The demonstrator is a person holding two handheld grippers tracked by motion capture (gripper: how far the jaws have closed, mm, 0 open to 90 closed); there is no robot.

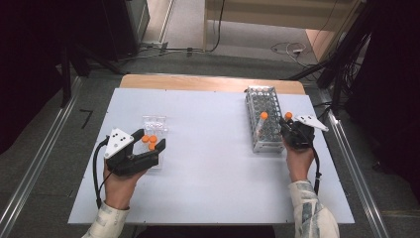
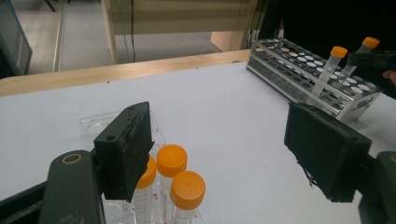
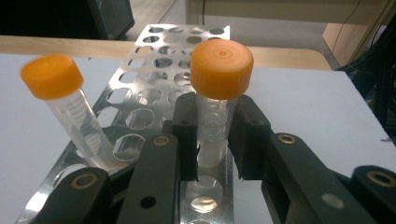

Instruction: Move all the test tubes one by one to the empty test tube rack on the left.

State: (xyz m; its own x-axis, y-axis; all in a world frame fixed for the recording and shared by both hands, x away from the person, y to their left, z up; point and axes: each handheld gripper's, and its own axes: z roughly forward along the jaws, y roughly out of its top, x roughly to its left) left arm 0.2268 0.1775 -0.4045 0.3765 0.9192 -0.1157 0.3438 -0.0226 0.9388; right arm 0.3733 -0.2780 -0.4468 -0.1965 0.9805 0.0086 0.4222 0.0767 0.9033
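Right claw (image 3: 212, 140) pinching orange-cap tube (image 3: 219, 93) over rack (image 3: 154, 56), desk's right | step: racking tube | left claw (image 2: 219, 154) spread by tray tubes (image 2: 180, 186) | nxt: lower into hole, let go

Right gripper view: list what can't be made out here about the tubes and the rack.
- Held tube: its lower end is hidden behind the right gripper; whether it sits in a hole of the rack cannot be told.
- Leaning tube: its cap is blurred and its foot is covered by the gripper's arm.
- Rack: its near end is cut off by the bottom edge.
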